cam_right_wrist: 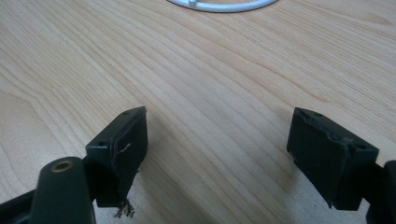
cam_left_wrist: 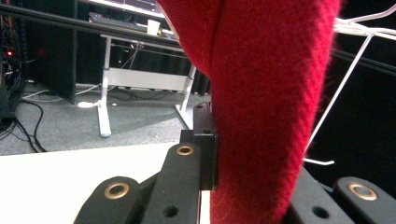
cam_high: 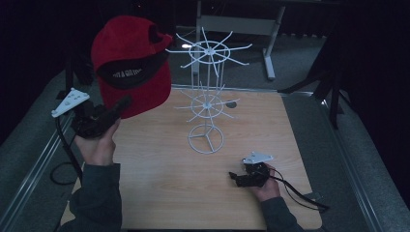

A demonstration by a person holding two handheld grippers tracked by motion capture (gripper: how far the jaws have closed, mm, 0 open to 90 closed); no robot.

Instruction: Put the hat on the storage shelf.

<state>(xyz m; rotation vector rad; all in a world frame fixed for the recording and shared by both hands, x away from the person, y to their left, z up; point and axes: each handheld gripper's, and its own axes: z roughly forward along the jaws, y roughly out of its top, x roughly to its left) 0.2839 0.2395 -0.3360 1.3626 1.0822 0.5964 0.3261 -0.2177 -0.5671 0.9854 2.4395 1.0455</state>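
The left gripper (cam_high: 117, 107) pinches a red cap (cam_high: 131, 63) by its brim, held aloft just beside the white wire rack (cam_high: 207, 99), apparently not yet hung. The right gripper (cam_high: 238, 178), jaws spread and empty, rests low on the table (cam_high: 159, 193) near the rack's base.

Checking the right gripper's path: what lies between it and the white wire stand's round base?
Bare wooden tabletop between right gripper and base ring, per right gripper view.

The high view looks forward and down over the whole pale wooden surface (cam_high: 169, 193). The left gripper view sits tight against a red fabric cap (cam_left_wrist: 271, 93), facing the dark room. The right gripper view skims that surface (the white wire rack's base ring (cam_right_wrist: 219, 5) appears here and from above).
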